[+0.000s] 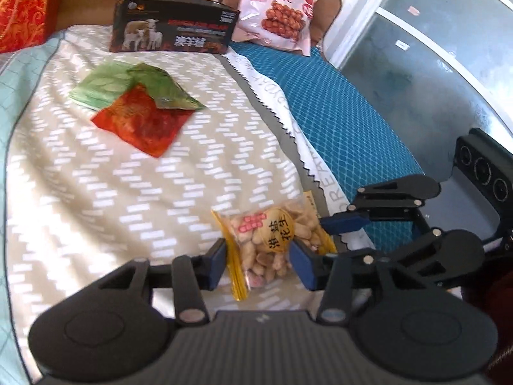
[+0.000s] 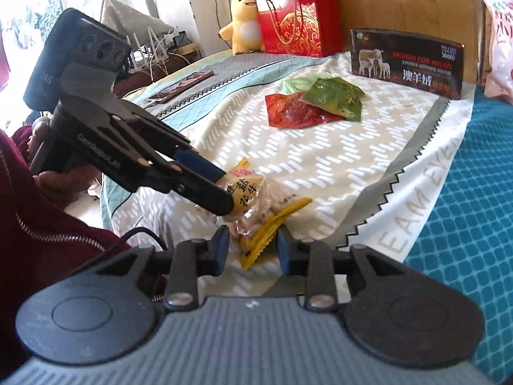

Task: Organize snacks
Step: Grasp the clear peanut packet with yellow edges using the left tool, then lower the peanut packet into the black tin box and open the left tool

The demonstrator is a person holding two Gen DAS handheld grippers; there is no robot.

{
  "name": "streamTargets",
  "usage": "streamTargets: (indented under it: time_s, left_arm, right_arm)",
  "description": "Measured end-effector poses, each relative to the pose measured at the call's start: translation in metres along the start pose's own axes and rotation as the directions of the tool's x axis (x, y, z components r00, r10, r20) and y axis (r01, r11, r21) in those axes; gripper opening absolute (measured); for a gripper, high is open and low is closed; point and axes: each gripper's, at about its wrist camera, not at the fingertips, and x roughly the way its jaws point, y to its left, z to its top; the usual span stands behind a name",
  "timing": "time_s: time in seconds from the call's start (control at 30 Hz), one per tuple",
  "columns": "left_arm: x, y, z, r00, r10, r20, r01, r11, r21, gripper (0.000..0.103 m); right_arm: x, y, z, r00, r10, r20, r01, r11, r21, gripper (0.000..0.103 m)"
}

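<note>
Lying on a bed, the quilt (image 1: 96, 192) filled most of the left wrist view, cream with white dashes. At far left a red bag (image 1: 25, 6) stood against the headboard. Right of it a dark box (image 1: 173, 29) with sheep printed on it stood upright, and in front of that a green packet (image 1: 109, 86) overlapped a red packet (image 1: 141, 125), both flat on the quilt. Further right a pink snack bag (image 1: 275, 9) leaned at the head of the bed, above a blue mat (image 1: 336, 122).

Low in that view, the left gripper (image 1: 258, 261) had its blue pads set narrowly on either side of a clear peanut bag (image 1: 272, 243), touching its sides. Just right, the right gripper (image 1: 323, 235) reached in from the side, its pads at the far edge of the same bag.

From the right wrist view, a dark red sleeve (image 2: 48, 224) and a hand (image 2: 64, 179) showed at left, carrying the left gripper, whose fingers (image 2: 211, 195) closed over the peanut bag's label. Behind lay a phone (image 2: 182, 85), and a yellow plush (image 2: 243, 22) sat beside the red bag. At centre, the right gripper's pads stood narrow about the bag's yellow sealed end, close to it; whether they pressed it could not be told.
</note>
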Motion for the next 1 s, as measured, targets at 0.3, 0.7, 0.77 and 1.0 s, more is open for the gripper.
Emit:
streamTargets:
  time_s: [0.3,0.7,0.77,1.0]
  left_arm:
    - [0.004,-0.001,-0.001,1.0,-0.025,-0.007,0.025,0.999,0.027,0.035]
    - [-0.002,0.043,0.138,0.96,0.036,0.278,-0.024,0.999,-0.047,0.034]
    - [0.008,0.056,0.173,0.949,0.047,0.311,-0.023,0.996,-0.081,0.034]
    - [0.069,0.083,0.269,0.935,0.127,0.331,-0.091,0.988,-0.125,0.035]
  right_arm:
    - [0.003,0.004,0.006,0.999,0.004,-0.042,-0.006,0.999,-0.049,0.026]
    - [0.027,-0.068,0.11,0.963,-0.137,0.234,0.123,0.99,0.074,0.025]
    - [0.036,-0.09,0.132,0.946,-0.182,0.268,0.15,0.98,0.134,0.025]
    - [0.065,-0.159,0.185,0.867,-0.37,0.333,0.281,0.916,0.286,0.023]
